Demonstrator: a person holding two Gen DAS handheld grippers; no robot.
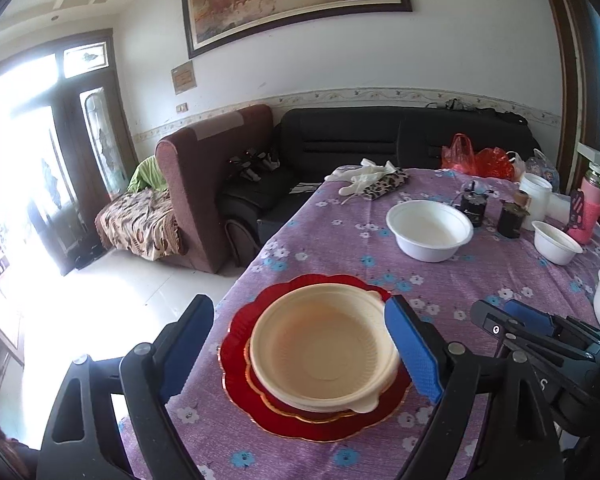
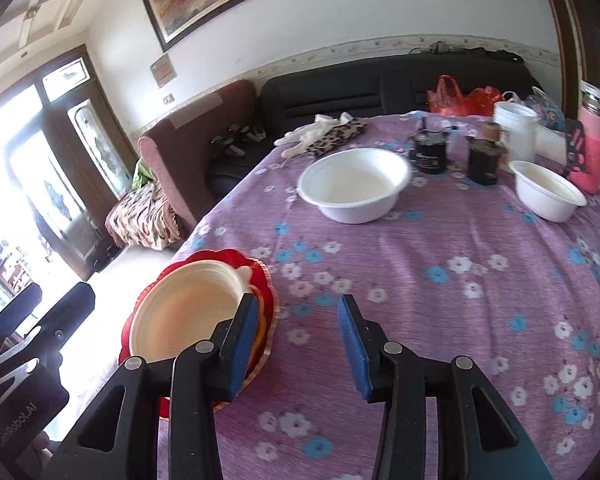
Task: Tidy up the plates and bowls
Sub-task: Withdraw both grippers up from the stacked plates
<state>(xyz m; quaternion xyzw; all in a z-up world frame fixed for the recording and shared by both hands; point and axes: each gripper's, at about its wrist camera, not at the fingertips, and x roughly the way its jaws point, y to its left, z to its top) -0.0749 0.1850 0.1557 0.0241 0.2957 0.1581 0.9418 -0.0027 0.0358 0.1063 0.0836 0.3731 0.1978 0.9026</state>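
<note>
Plates and bowls are scattered over the purple floral counter (image 2: 440, 248): a cream bowl (image 1: 324, 344) sits nested on red scalloped plates (image 1: 244, 384) at the near left edge, a large white bowl (image 2: 354, 184) stands farther back, and a small white bowl (image 2: 548, 194) near the right. These look like thin, light, slightly flexible disposables, so a rim pinch should serve, gently to avoid crumpling. The left gripper (image 1: 304, 344) hovers over the cream bowl, fingers spread wide and empty. The right gripper (image 2: 300, 344) hangs beside the stack, fingers also apart, holding nothing.
</note>
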